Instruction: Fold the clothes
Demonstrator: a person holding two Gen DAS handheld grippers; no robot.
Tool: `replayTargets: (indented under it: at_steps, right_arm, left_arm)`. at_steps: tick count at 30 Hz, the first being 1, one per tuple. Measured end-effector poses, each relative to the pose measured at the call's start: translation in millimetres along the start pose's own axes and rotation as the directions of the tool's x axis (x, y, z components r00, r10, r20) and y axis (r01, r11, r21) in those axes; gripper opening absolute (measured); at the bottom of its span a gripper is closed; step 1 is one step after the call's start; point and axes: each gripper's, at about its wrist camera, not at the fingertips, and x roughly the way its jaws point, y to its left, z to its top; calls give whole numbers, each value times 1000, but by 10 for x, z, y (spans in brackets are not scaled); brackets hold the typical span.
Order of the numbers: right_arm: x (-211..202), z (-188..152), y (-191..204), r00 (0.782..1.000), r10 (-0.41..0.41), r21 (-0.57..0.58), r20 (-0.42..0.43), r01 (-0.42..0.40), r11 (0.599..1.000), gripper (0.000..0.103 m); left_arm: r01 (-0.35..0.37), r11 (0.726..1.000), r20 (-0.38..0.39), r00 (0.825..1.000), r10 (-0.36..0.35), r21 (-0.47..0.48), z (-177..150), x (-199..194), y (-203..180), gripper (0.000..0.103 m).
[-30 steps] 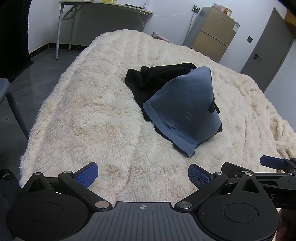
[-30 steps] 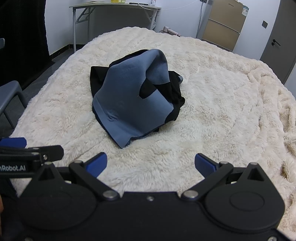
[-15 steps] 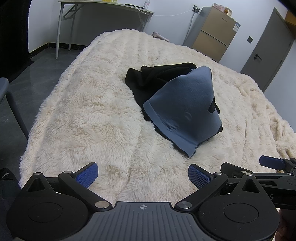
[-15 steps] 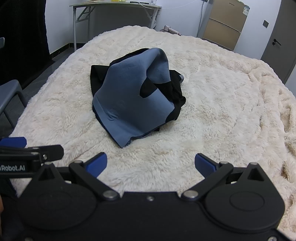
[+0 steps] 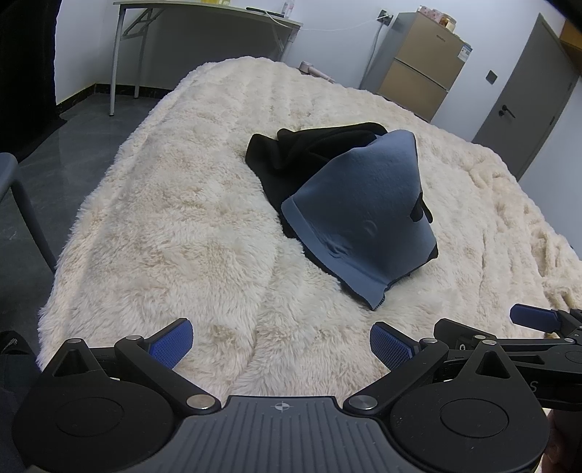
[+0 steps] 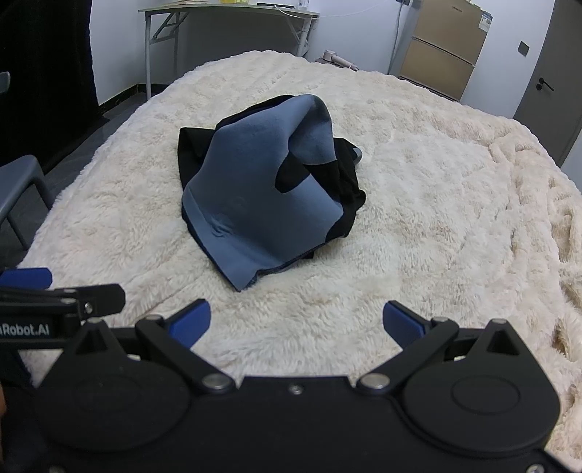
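Note:
A crumpled blue and black garment point(image 5: 358, 214) point(image 6: 262, 196) lies heaped in the middle of a cream fluffy blanket point(image 5: 174, 233) point(image 6: 436, 203) that covers the bed. My left gripper point(image 5: 280, 344) hovers open over the blanket's near edge, short of the garment and left of it, holding nothing. My right gripper point(image 6: 296, 322) is also open and empty, just in front of the garment's nearest blue corner. Each gripper's blue fingertip shows at the edge of the other's view: the right fingertip point(image 5: 531, 318), the left fingertip point(image 6: 25, 278).
A folding table point(image 5: 203, 22) stands against the far wall. A tan cabinet point(image 5: 418, 72) and a grey door point(image 5: 523, 98) are at the back right. A grey chair point(image 6: 18, 189) stands on the dark floor to the left of the bed.

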Motion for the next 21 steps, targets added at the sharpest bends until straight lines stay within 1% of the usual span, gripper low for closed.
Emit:
replayTargets:
  at_steps: [21]
  right_arm:
    - [1,-5,21,1000,-6,-4,1,6,1000,103]
  left_arm:
    - [10,1000,11,1000,-10,-1,-5,-8,-4,103]
